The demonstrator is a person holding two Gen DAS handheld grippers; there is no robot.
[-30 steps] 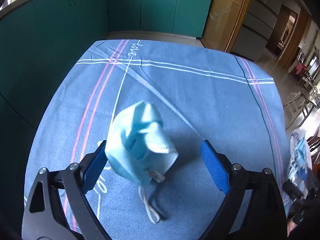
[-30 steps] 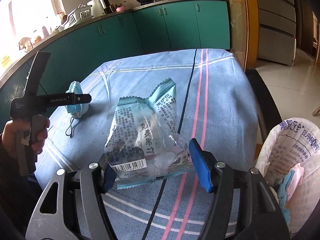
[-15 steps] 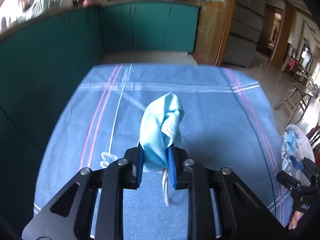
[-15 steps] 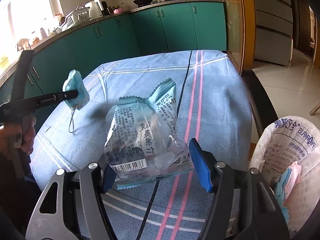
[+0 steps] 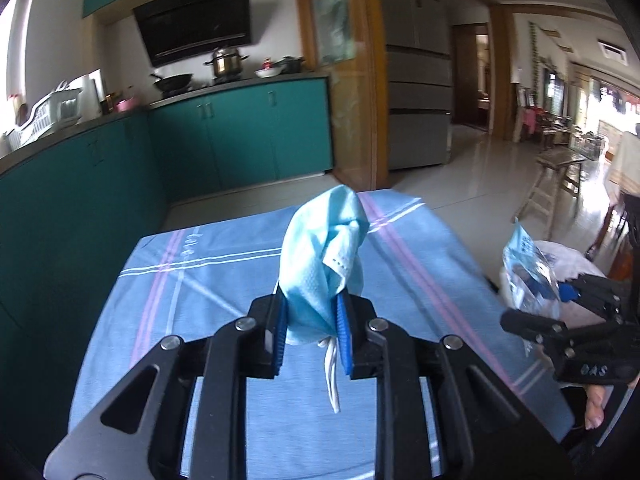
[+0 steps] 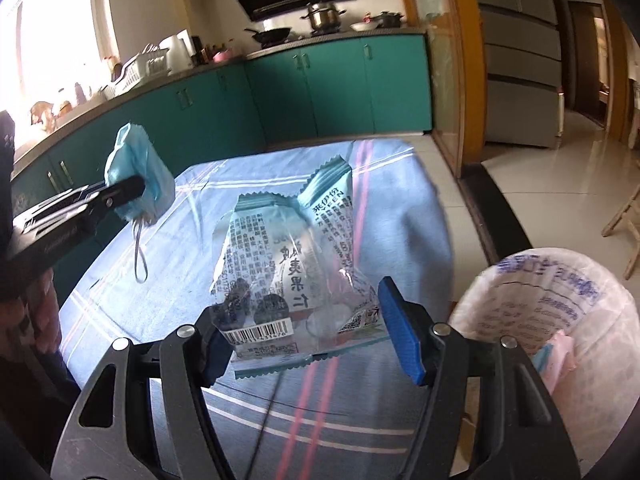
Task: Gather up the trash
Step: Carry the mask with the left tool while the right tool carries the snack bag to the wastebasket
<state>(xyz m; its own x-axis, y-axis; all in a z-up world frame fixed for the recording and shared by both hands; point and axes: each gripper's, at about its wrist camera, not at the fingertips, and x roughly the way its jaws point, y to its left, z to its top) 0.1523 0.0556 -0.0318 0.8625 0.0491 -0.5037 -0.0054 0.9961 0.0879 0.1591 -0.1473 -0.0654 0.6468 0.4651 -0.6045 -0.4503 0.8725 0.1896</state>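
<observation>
Teal kitchen cabinets back our blue striped table (image 5: 224,280), above which our left tongs (image 5: 311,320) clamp a soft, limp face mask (image 5: 324,256) while our right tongs (image 6: 308,344) pinch a light, crinkly snack wrapper (image 6: 292,256), the lined bin (image 6: 560,320) at four o'clock.

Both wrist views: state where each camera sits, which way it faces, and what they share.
Left wrist: on the left tool, facing the stove wall; pads clamp a light-blue face mask.
Right wrist: on the right tool, same direction; pads grip a clear printed snack wrapper; a hand shows.
Shared: mask, wrapper, blue striped tablecloth, white-lined bin.
</observation>
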